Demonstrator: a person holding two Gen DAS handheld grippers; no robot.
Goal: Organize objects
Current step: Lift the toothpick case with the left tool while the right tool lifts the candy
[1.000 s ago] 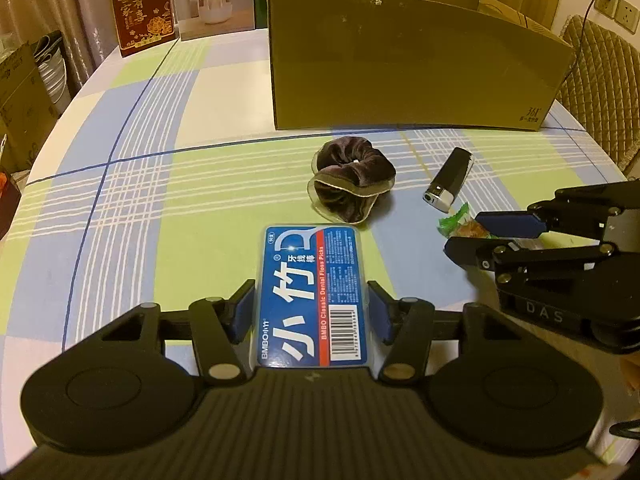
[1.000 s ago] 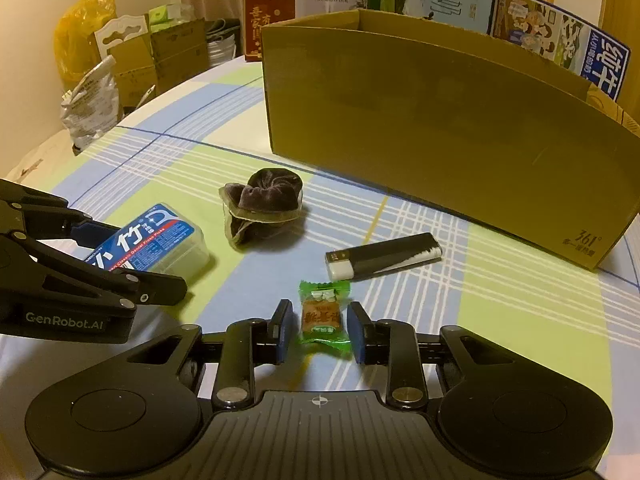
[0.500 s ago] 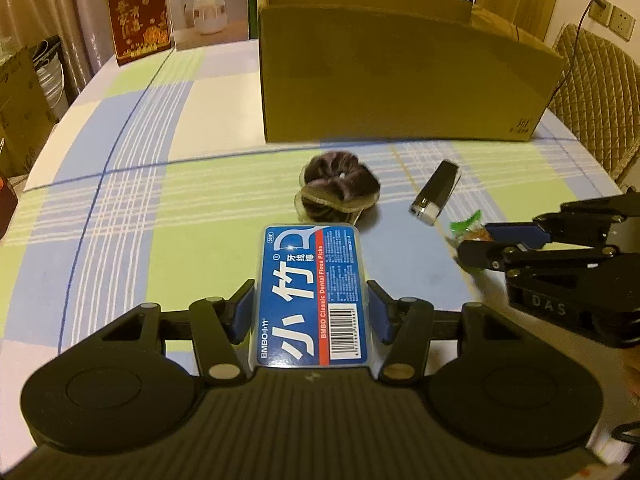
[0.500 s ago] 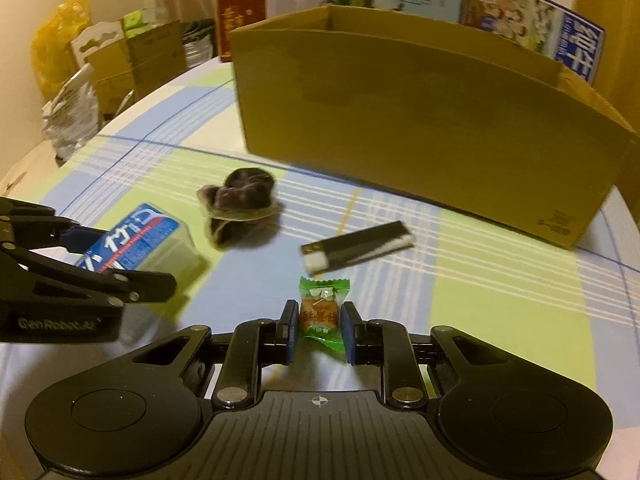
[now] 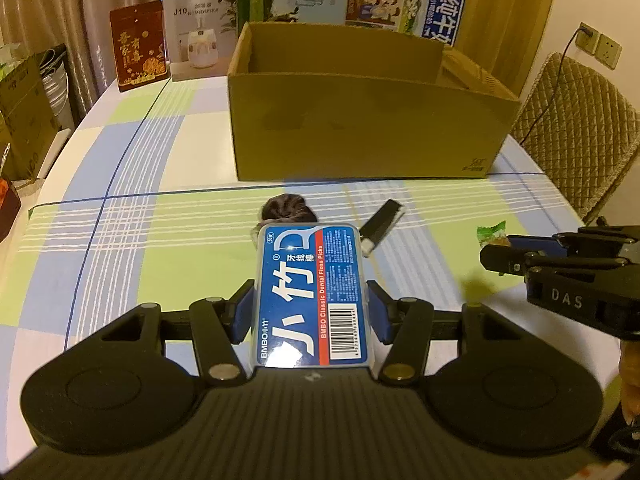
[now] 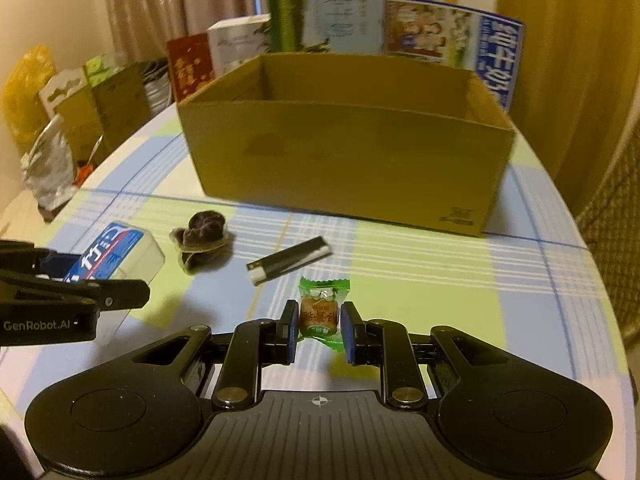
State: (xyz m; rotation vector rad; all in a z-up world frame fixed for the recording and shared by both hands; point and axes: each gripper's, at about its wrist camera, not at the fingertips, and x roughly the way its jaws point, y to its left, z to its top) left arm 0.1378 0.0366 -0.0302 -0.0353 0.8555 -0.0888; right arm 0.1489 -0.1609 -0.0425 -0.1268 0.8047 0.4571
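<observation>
The left claw (image 5: 311, 314) is clamped on a box of floss picks (image 5: 311, 296), its blue pads pressing the two long sides, and the box is lifted off the tabletop (image 5: 120, 240). In the right wrist view the same box (image 6: 116, 252) shows beside the left claw (image 6: 100, 300) with a shadow under it on the checked cloth.

The right claw (image 6: 319, 330) is closed on a green-wrapped candy (image 6: 321, 312), held by its middle with the crimped ends sticking out front and back; it too hangs above the tabletop (image 6: 440, 280). From the left wrist view the candy (image 5: 491, 234) peeks out past the tips of the right claw (image 5: 504, 254).

Two things lie on the tabletop in front of the claws: a dark brown hair scrunchie (image 6: 202, 236) and, just to its right, a black lighter (image 6: 288, 260) with a pale end, lying aslant. They are near each other but not touching. Behind them, toward the far edge, stands an open cardboard box (image 6: 348, 160); its floor is hidden. More printed boxes (image 5: 196, 40) stand along the far edge behind it.
</observation>
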